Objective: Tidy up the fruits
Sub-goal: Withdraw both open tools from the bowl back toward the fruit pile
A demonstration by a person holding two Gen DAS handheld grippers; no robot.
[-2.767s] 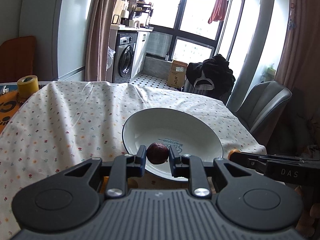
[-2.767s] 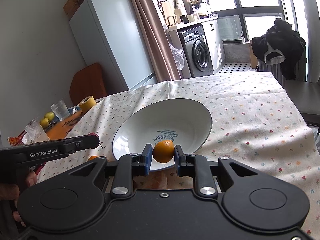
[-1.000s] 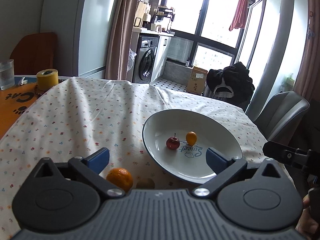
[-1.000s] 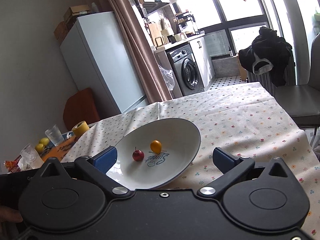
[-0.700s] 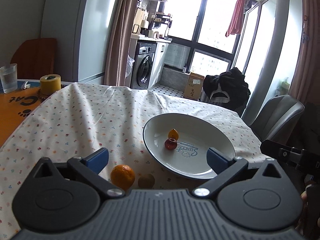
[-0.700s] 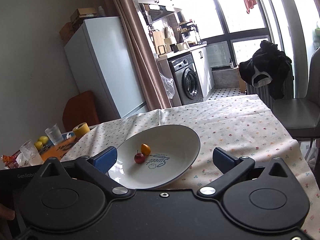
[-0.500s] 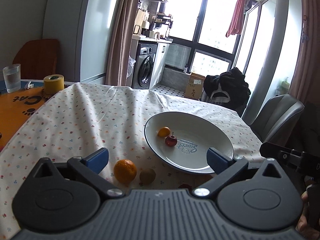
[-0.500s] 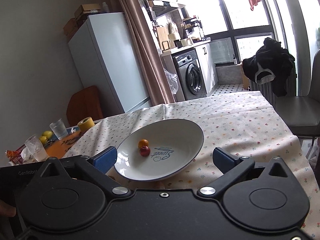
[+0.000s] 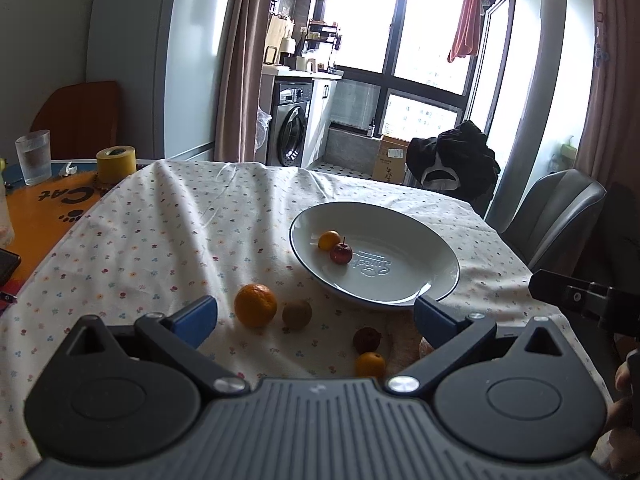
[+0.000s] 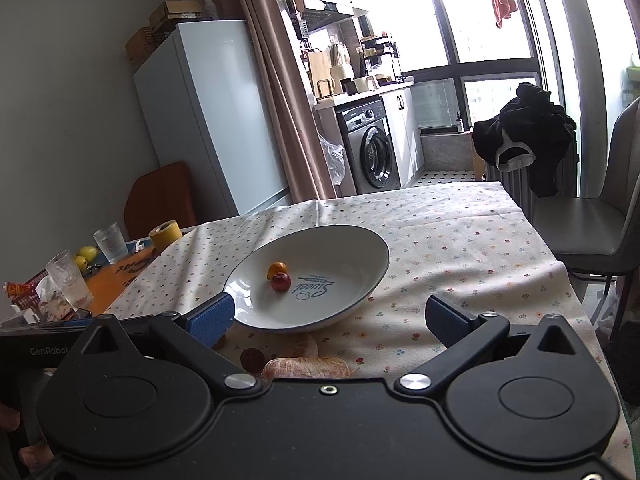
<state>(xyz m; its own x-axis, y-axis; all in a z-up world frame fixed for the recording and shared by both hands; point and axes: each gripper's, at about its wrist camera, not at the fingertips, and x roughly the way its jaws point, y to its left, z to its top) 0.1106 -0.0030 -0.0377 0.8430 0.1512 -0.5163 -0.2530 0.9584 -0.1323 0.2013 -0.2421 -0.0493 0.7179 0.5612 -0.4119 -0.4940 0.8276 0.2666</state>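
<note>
A white plate (image 9: 416,292) (image 10: 360,248) lies on the flowered tablecloth and holds a small orange fruit (image 9: 329,239) (image 10: 277,268) touching a small red apple (image 9: 341,253) (image 10: 281,281). On the cloth in front of the plate lie a big orange (image 9: 255,305), a kiwi (image 9: 297,313), a dark brown fruit (image 9: 366,339) (image 10: 252,358) and a small orange (image 9: 371,365). My left gripper (image 9: 315,316) is open above these loose fruits, holding nothing. My right gripper (image 10: 329,319) is open over the plate's near edge, also holding nothing. A peeled orange (image 10: 306,367) shows partly under it.
At the table's left end stand a yellow tape roll (image 9: 116,164) (image 10: 164,235), a water glass (image 9: 33,157) (image 10: 110,241), a second glass (image 10: 69,281) and yellow fruits (image 10: 86,254). A grey chair (image 9: 556,216) (image 10: 588,232) stands at the right. The other gripper's tip (image 9: 580,296) shows at the right.
Both grippers let go of their fruits on the plate, opened and drew back. The small orange fruit rolled to the left of the red apple. Loose fruits in front came into view.
</note>
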